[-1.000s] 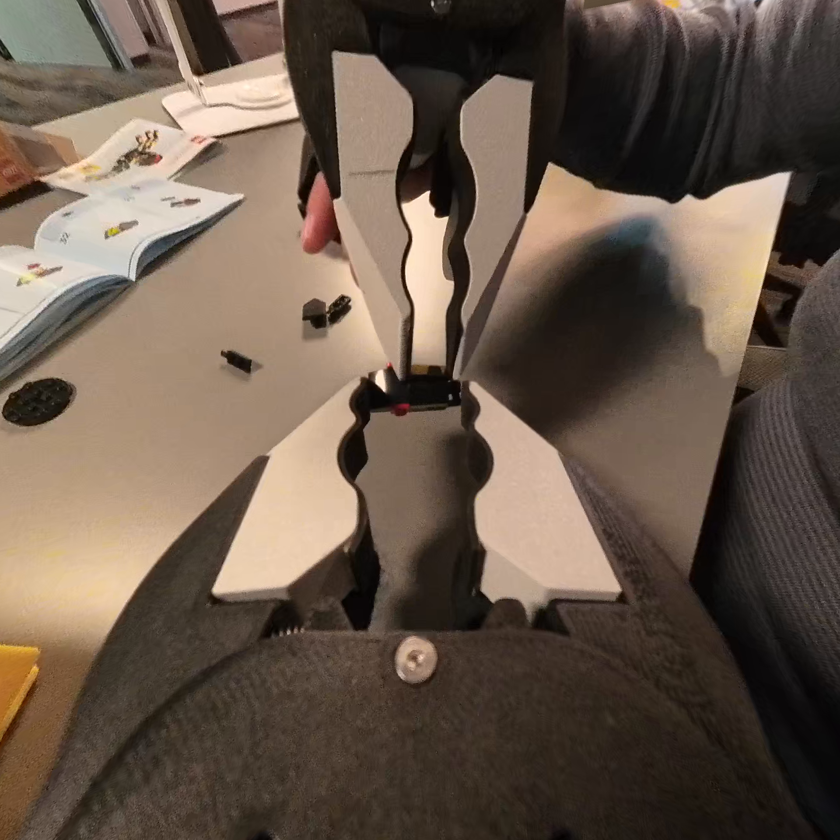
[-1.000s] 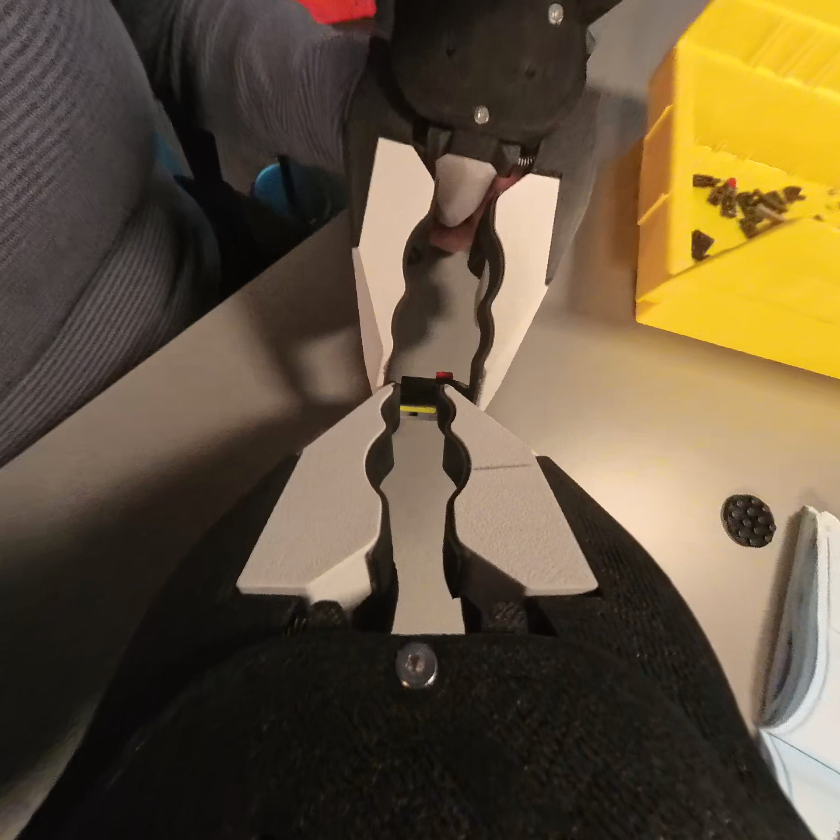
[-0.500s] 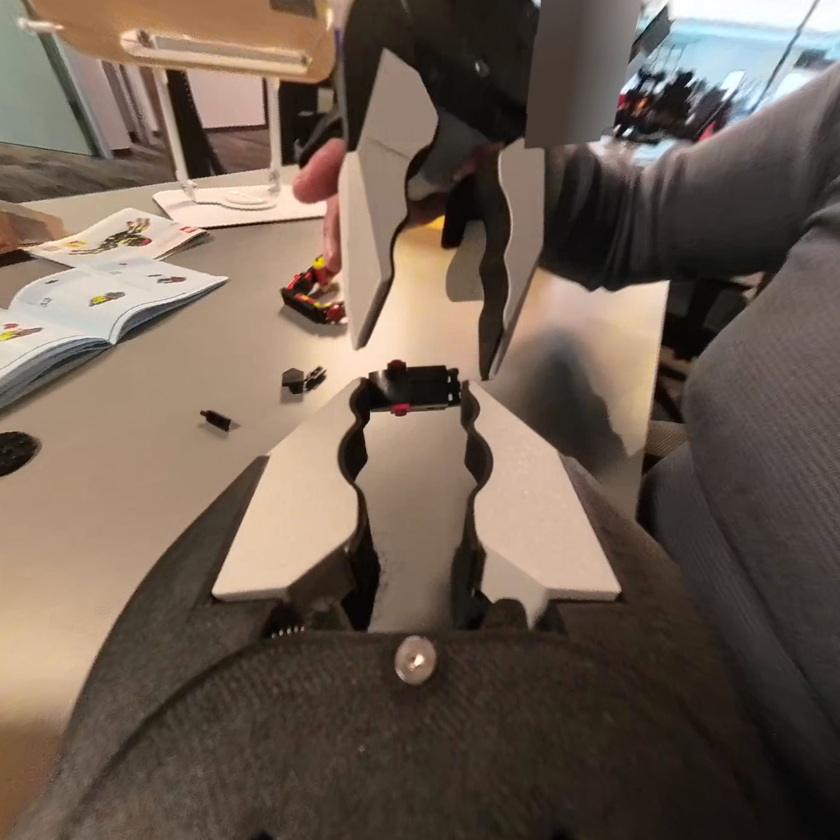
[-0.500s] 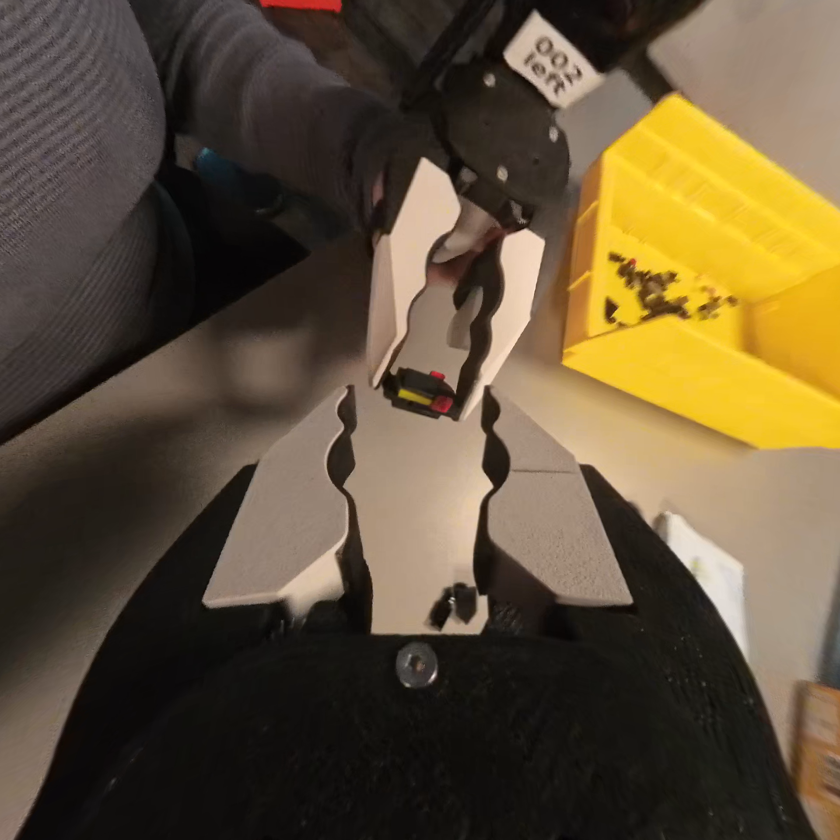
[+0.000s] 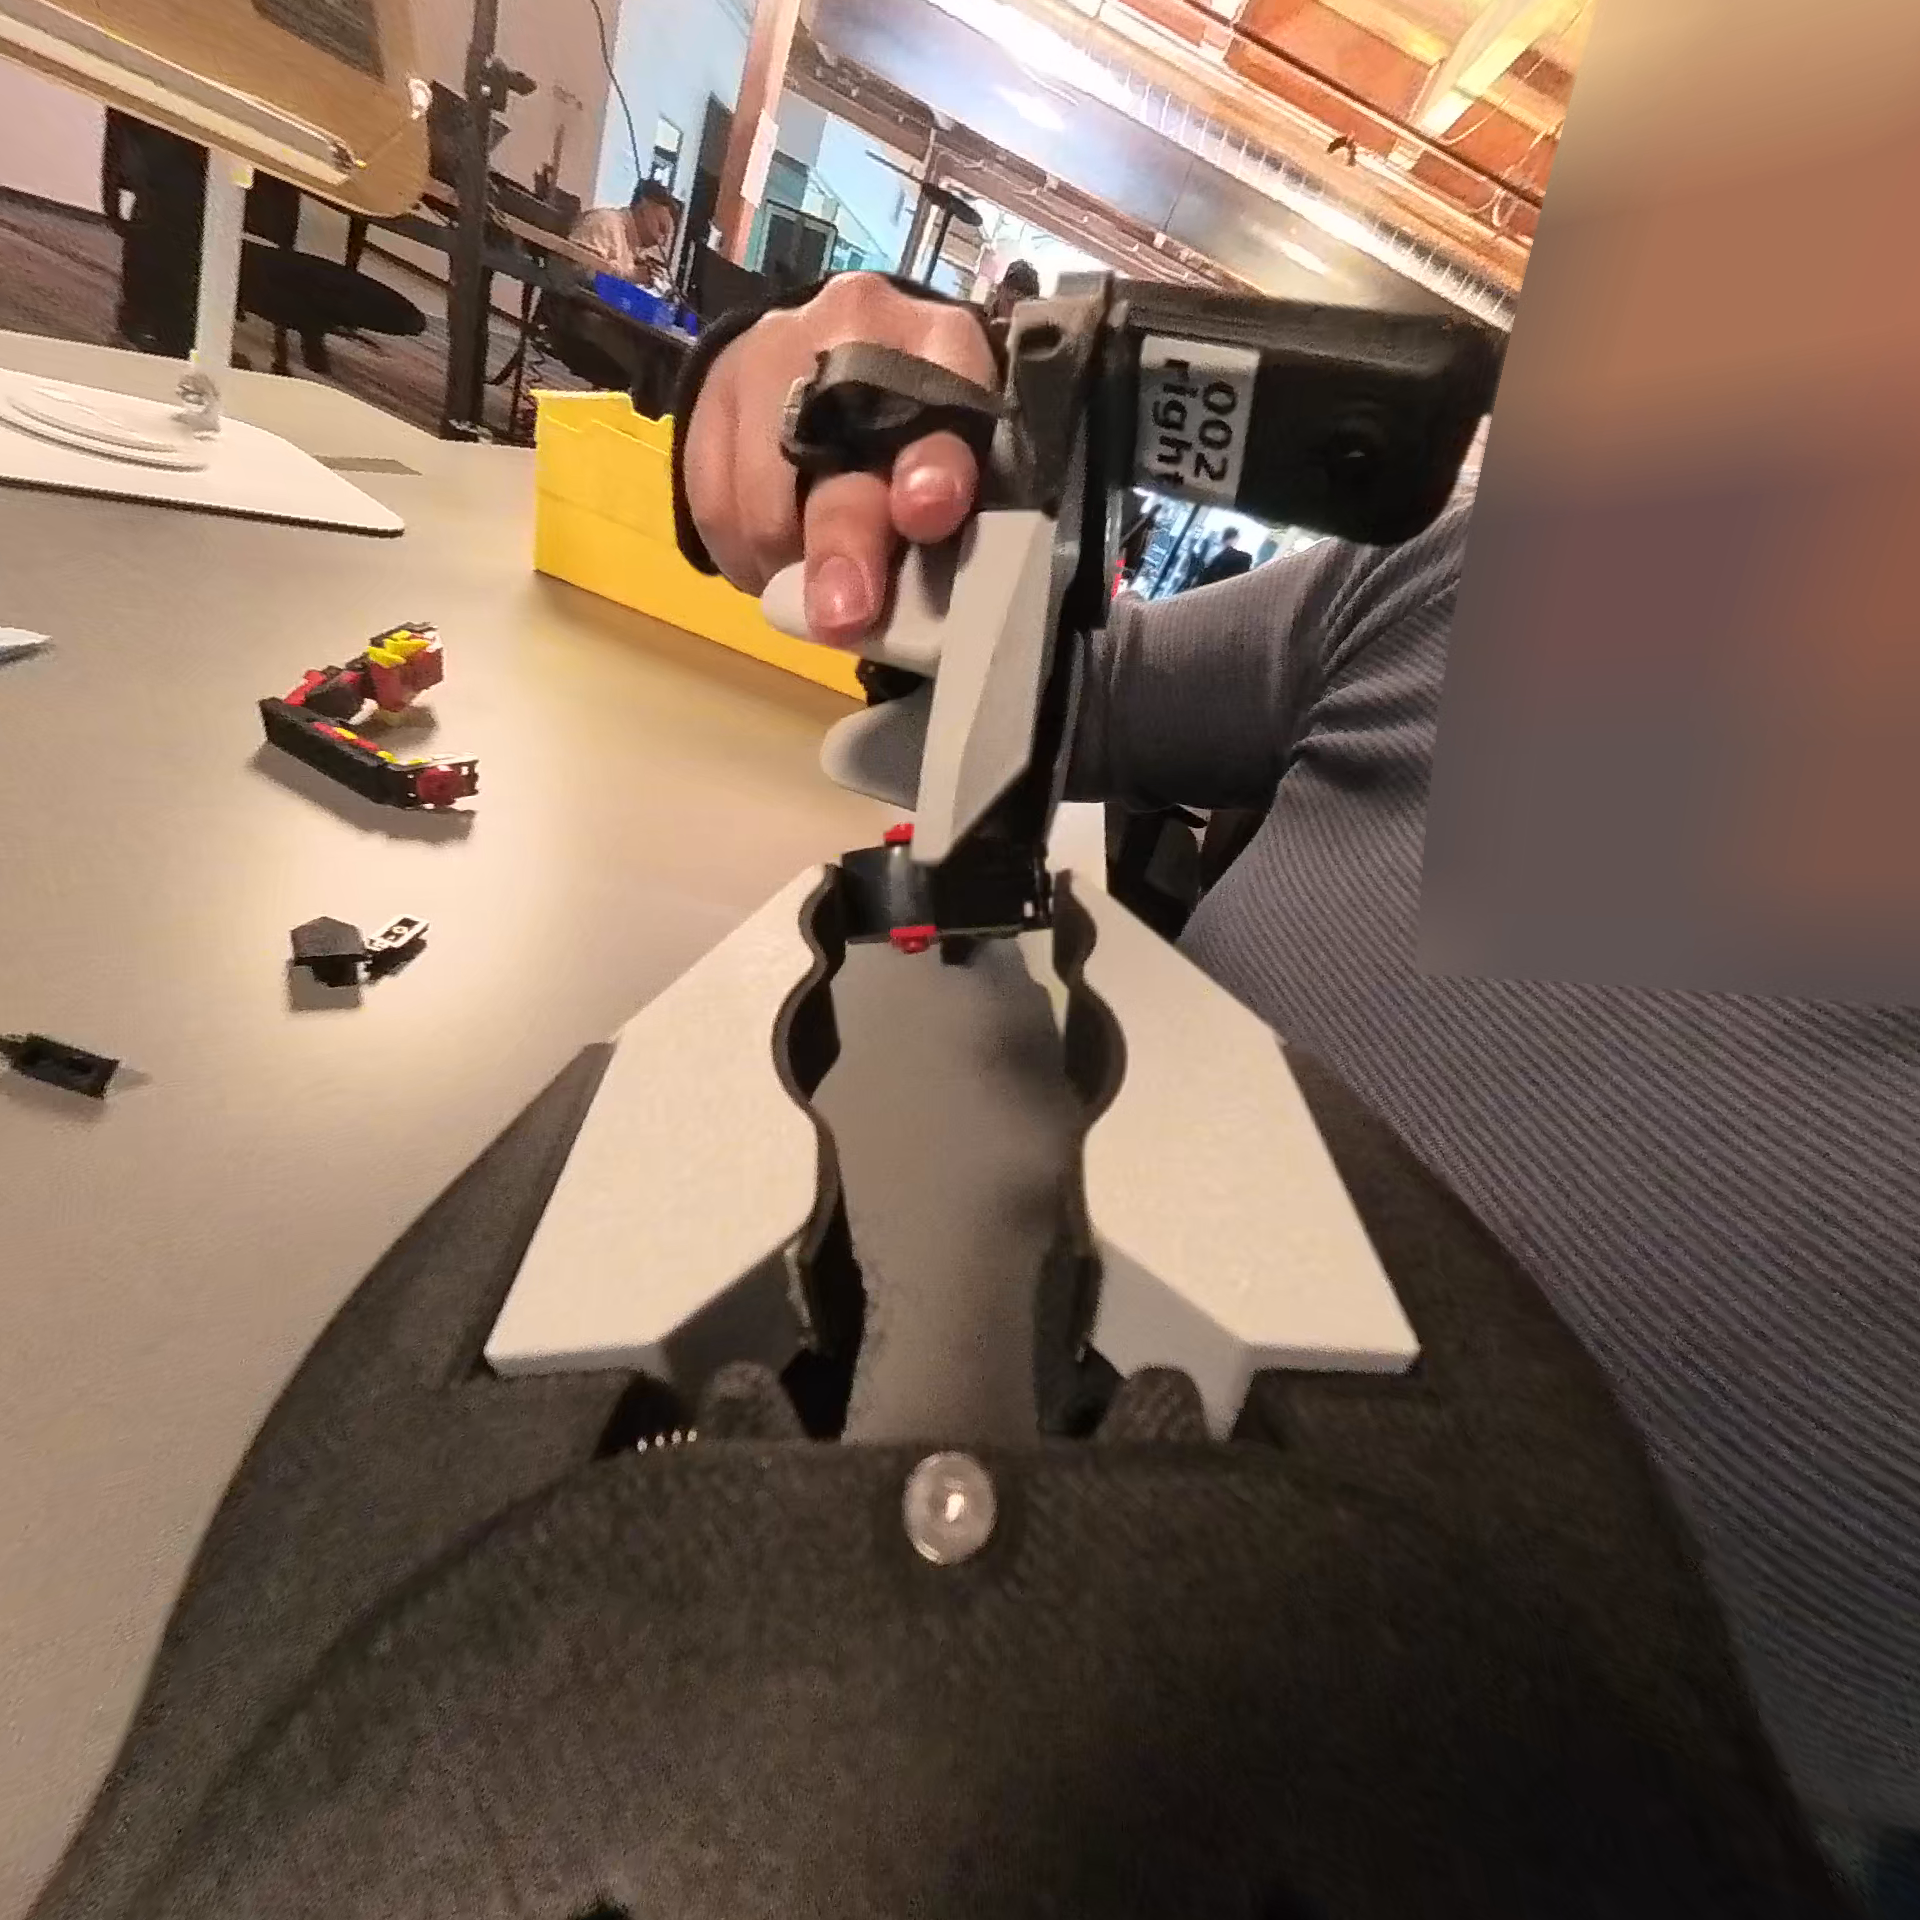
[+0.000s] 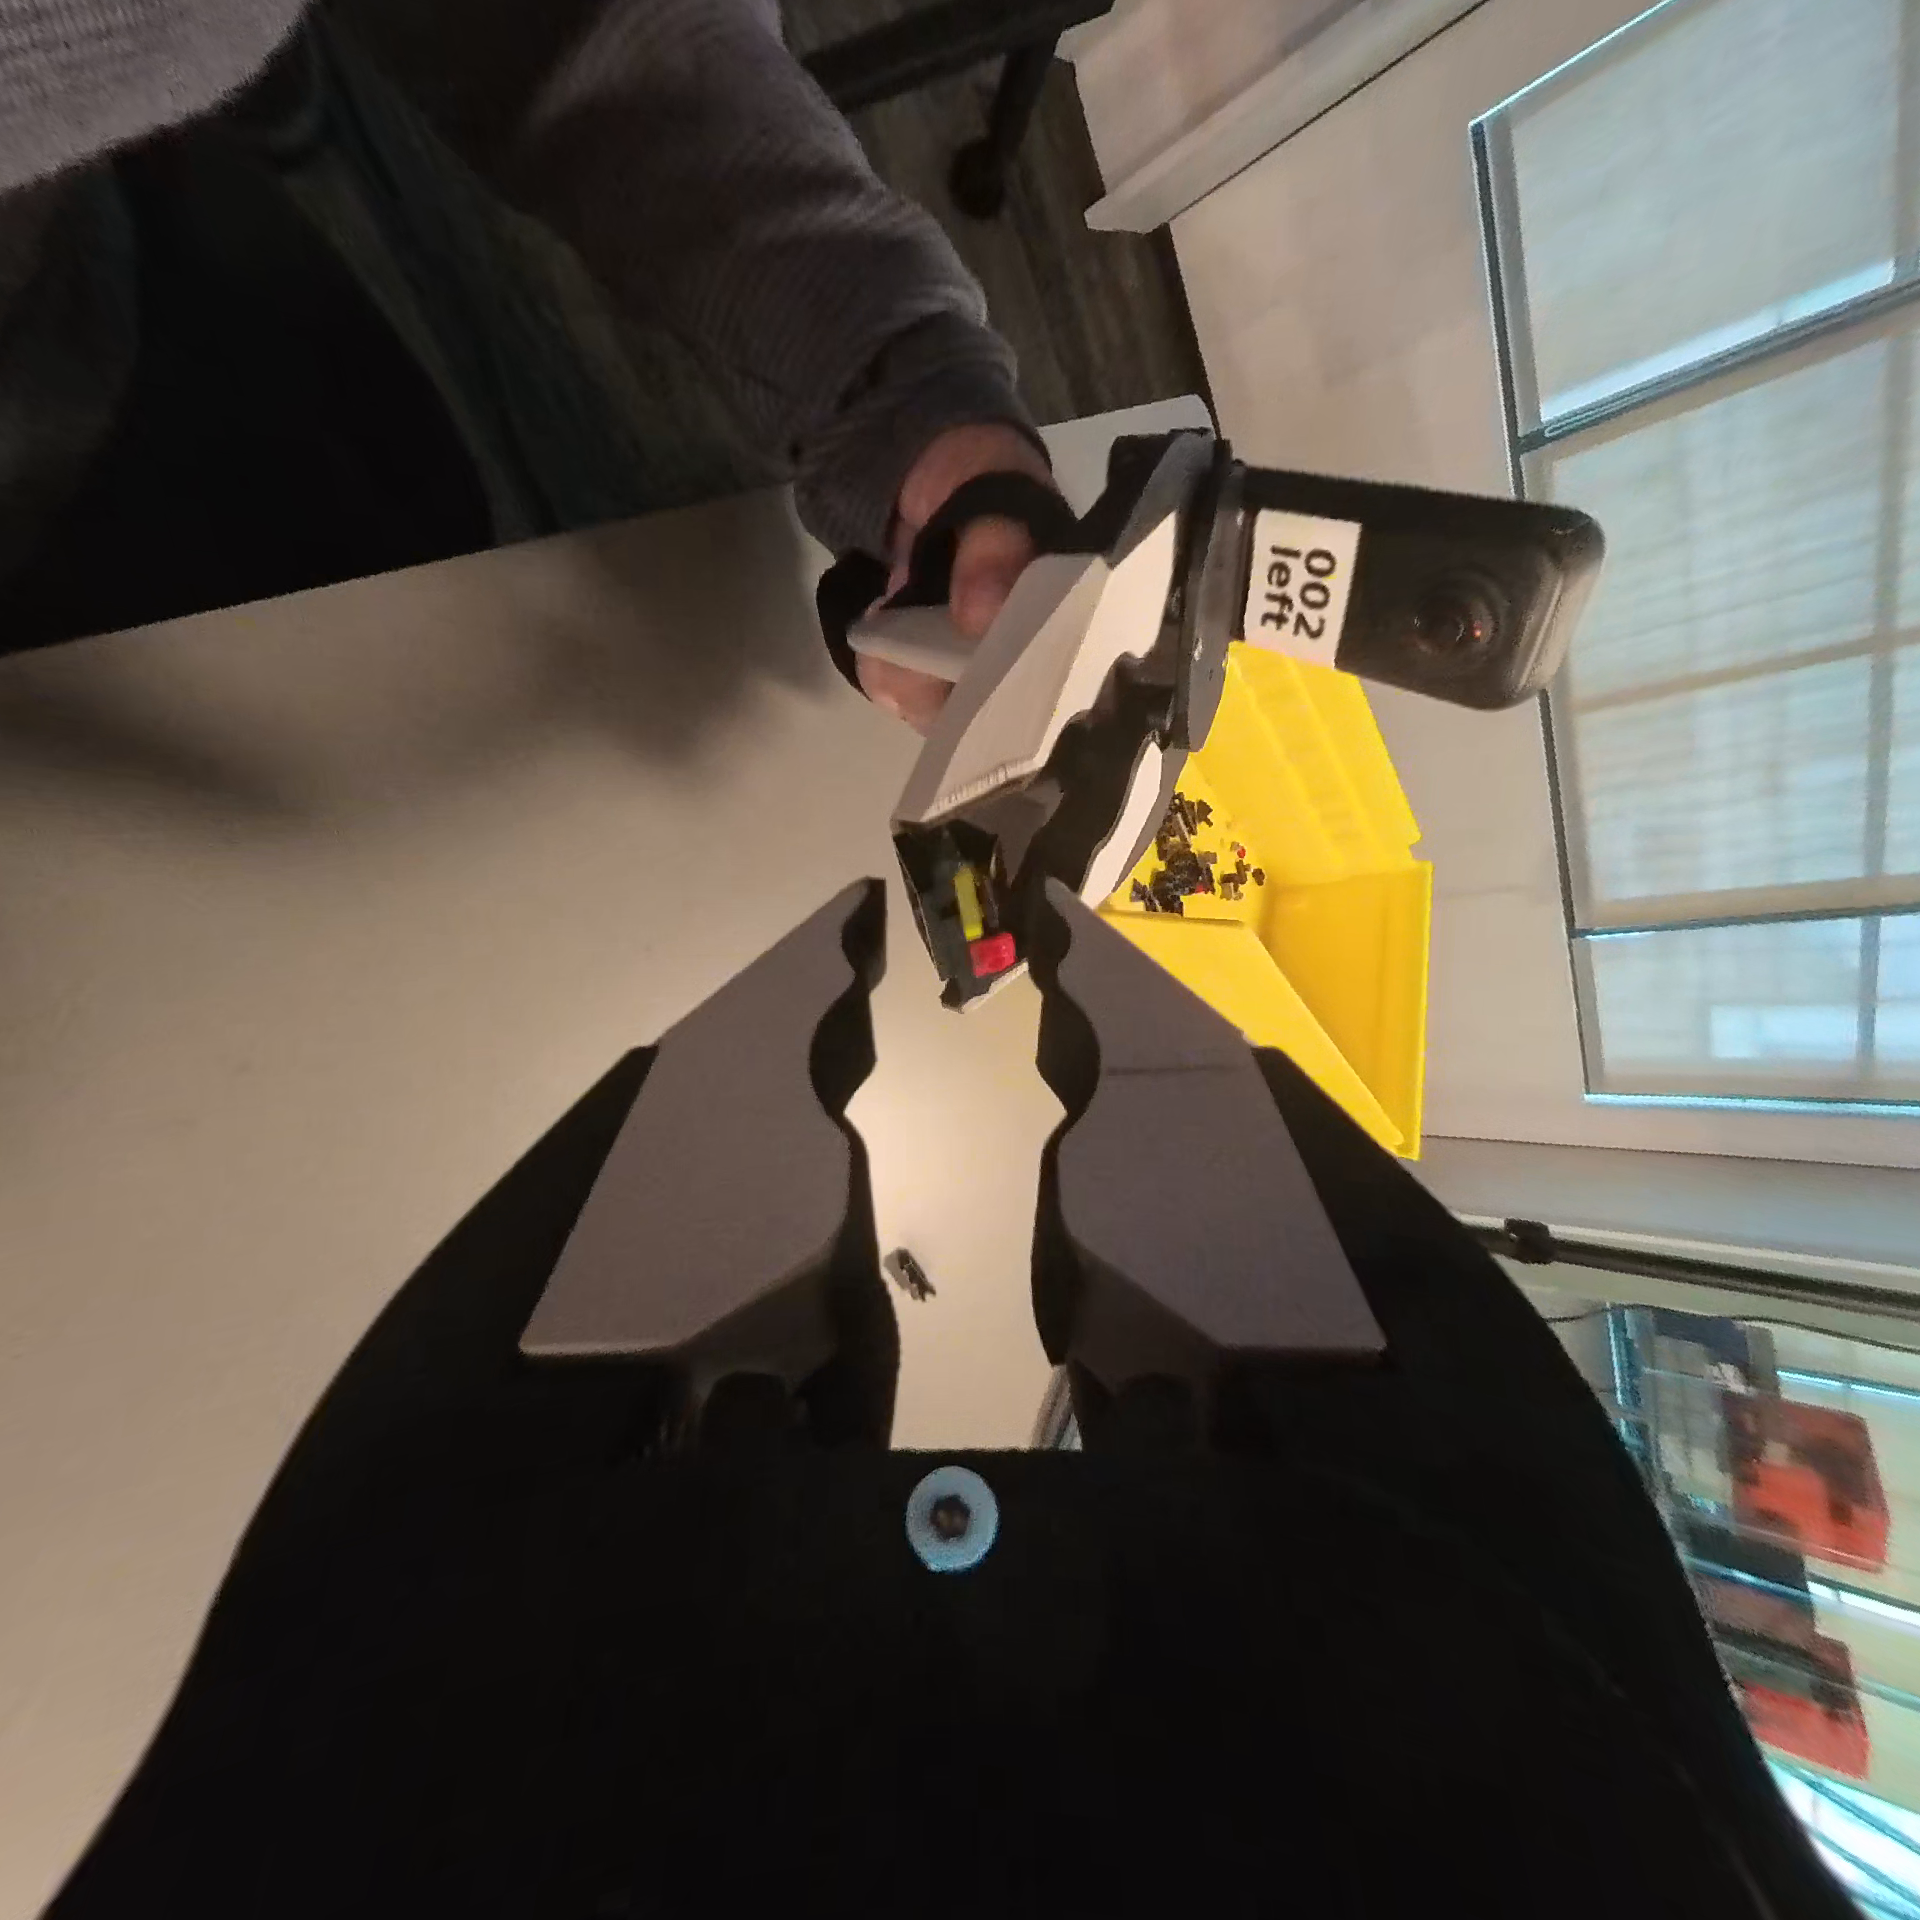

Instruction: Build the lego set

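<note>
Lego piece (image 5: 940, 894) clamped in left gripper (image 5: 940, 904); labelled right gripper (image 6: 961, 914) spread apart.

Around you is a large open room with a pale grey table (image 5: 582, 665) in the foreground. Behind it you see a wooden desk top (image 5: 208, 94) on a white stand with a flat white base (image 5: 187, 457). The ceiling (image 5: 1299, 114) shows orange-brown beams and pipes. In the right wrist view, a big window (image 6: 1725, 582) with grey frames gives daylight, and the dark floor (image 6: 1091, 281) lies beyond the table edge.
</note>
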